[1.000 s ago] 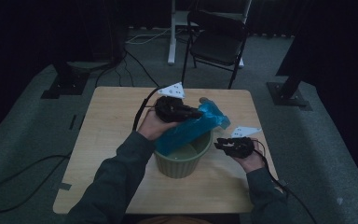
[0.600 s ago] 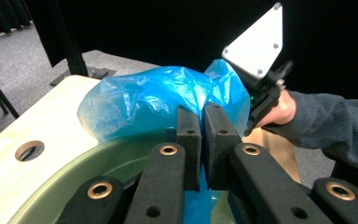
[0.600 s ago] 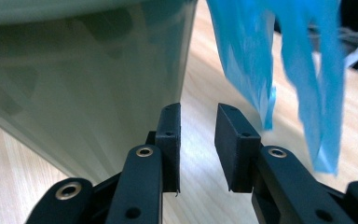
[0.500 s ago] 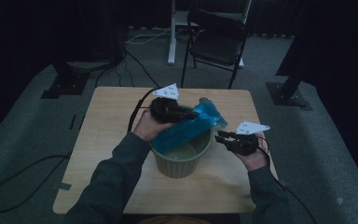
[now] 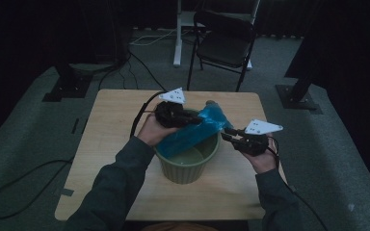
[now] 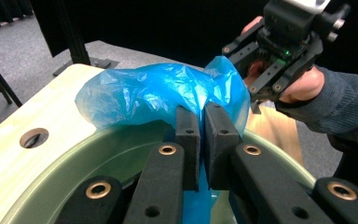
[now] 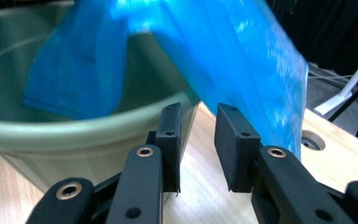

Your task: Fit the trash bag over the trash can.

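Observation:
A pale green bucket [image 5: 188,166] stands on the wooden table [image 5: 111,144], toward its front middle. My left gripper [image 5: 195,120] hovers over the bucket's far left rim, shut on a crumpled blue plastic bag [image 5: 200,130]. The bag slants from the back right down into the bucket. In the left gripper view the pads [image 6: 201,121] pinch the bag [image 6: 144,93] above the rim [image 6: 74,158]. My right gripper [image 5: 227,134] hangs just right of the bucket, below the bag's raised end. Its jaws [image 7: 198,126] stand apart with nothing between them, the bag [image 7: 228,56] and bucket [image 7: 74,130] close ahead.
A round hole [image 6: 33,136] is cut into the tabletop near the bucket. Behind the table stand a black folding chair [image 5: 221,43] and a white post, with dark stand bases [image 5: 298,98] and cables on the grey floor at both sides.
My right gripper has risen a little beside the bucket. The left gripper and the bag have barely shifted.

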`<state>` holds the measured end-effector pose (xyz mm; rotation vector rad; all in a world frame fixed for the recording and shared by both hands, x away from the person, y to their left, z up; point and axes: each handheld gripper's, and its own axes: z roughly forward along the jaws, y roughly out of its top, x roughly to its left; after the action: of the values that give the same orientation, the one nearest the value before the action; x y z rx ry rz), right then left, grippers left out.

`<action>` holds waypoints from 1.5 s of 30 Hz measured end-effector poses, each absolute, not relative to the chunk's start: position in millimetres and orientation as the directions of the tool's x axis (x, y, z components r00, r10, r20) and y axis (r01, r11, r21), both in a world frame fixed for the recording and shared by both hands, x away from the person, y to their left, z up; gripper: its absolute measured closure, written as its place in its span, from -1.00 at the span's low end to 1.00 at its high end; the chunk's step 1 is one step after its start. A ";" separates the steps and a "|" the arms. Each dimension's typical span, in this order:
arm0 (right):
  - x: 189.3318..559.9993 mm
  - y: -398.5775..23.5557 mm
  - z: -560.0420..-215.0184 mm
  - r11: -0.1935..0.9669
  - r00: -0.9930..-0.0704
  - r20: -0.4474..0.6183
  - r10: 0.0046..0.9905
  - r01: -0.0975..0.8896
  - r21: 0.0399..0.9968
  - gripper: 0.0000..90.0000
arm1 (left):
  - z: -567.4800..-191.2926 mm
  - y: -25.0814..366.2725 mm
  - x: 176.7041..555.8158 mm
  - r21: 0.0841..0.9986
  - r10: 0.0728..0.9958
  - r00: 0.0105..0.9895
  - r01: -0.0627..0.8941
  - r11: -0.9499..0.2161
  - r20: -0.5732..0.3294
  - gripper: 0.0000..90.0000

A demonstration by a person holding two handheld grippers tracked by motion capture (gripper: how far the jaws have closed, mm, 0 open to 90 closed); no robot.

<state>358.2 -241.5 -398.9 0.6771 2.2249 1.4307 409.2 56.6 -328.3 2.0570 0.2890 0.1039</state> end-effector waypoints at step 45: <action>358.8 -227.9 -390.0 0.400 -0.806 -0.127 0.578 0.144 0.905 1.00 | -328.4 26.3 399.8 0.859 0.252 0.967 0.095 -0.503 0.041 0.34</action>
<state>358.8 -227.9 -390.0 0.6192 2.2384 1.3856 399.8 26.3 -328.4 2.0985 0.2447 0.1958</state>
